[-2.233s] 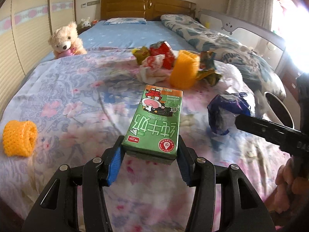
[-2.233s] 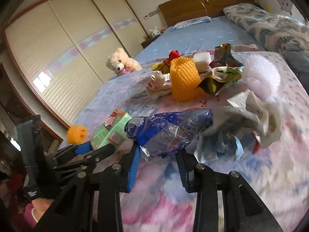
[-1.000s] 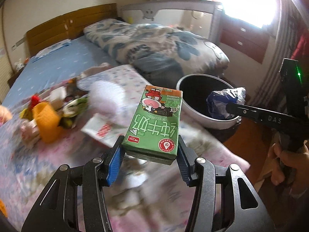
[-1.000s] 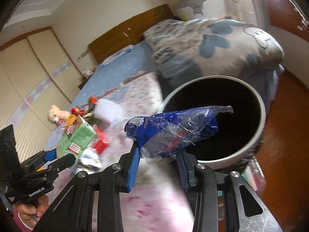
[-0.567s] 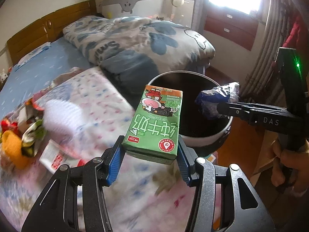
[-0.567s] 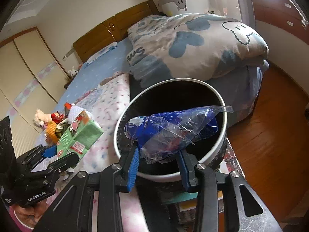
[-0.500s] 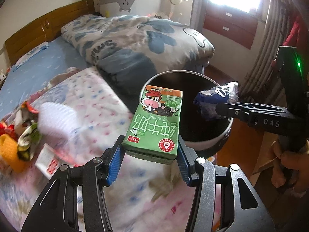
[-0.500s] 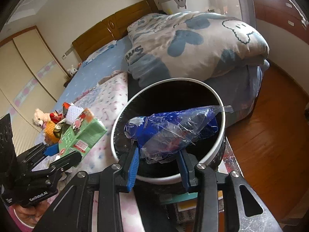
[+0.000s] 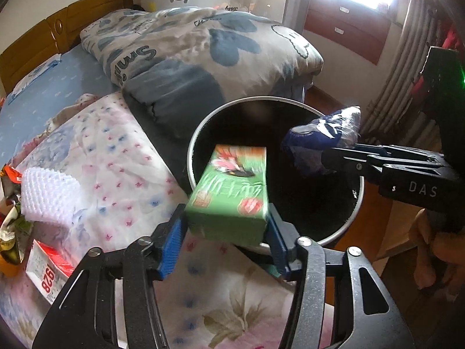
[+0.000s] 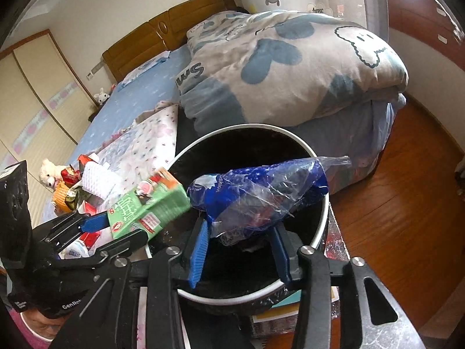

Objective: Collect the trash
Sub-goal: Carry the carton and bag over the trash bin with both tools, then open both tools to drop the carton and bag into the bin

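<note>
A green milk carton point(image 9: 229, 195) sits between the blue pads of my left gripper point(image 9: 225, 238), blurred and tipping toward the black bin with a white rim point(image 9: 356, 203). The jaws look spread slightly wider than the carton. My right gripper point(image 10: 239, 250) has its jaws apart; the blue crumpled plastic bag point(image 10: 261, 195) rests loosely between them over the bin point(image 10: 319, 232). The carton also shows in the right wrist view point(image 10: 145, 208), at the bin's left rim. The right gripper shows in the left wrist view point(image 9: 343, 157).
More trash lies on the floral bedspread at left: a white foam net point(image 9: 46, 197), a red-and-white packet point(image 9: 48, 273), wrappers point(image 10: 72, 186). A folded grey-blue duvet point(image 9: 203, 49) lies behind the bin. Wooden floor point(image 10: 407, 203) is to the right.
Both grippers moved from the bed to above the bin. Now both jaws have widened; the carton is tipping and blurred, and the bag sits looser between the right pads.
</note>
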{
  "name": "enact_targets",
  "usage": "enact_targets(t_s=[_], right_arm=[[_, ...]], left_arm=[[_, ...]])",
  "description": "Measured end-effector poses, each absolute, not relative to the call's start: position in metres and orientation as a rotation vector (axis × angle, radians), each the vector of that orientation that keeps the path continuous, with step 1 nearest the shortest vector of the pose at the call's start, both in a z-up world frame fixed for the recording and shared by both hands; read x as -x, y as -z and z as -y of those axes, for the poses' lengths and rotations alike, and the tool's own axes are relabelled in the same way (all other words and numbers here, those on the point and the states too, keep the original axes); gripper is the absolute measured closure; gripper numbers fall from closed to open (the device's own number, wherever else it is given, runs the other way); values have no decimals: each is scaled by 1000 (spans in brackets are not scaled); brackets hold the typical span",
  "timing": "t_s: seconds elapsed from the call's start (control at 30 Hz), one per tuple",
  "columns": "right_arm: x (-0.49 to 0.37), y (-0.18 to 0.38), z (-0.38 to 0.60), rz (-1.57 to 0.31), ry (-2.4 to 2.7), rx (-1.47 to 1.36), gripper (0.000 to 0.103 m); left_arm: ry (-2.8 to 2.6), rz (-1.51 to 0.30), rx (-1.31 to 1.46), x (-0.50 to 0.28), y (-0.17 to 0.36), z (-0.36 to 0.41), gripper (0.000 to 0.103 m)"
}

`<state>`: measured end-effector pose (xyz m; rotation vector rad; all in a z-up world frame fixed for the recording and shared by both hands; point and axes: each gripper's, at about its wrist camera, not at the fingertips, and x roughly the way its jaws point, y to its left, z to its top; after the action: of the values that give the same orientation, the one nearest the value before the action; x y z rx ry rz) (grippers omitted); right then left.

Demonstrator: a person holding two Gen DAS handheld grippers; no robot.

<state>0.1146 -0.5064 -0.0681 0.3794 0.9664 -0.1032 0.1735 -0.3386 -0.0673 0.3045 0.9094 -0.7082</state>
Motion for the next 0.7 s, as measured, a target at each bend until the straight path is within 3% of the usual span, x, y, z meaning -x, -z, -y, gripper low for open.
enact_targets(t_s=[0.07, 0.37, 0.53, 0.7], right_arm=[[-117, 69, 506, -975, 112, -374, 56], [-104, 60, 505, -950, 171, -415, 47], [-80, 49, 482, -866, 207, -485, 29], [-71, 42, 443, -821, 196, -525, 29]], left_arm=[[715, -910, -300, -174, 68, 339, 40], [739, -888, -205, -158, 57, 305, 32], [741, -879, -130, -141, 52, 259, 31], [701, -873, -77, -130, 45, 201, 31]])
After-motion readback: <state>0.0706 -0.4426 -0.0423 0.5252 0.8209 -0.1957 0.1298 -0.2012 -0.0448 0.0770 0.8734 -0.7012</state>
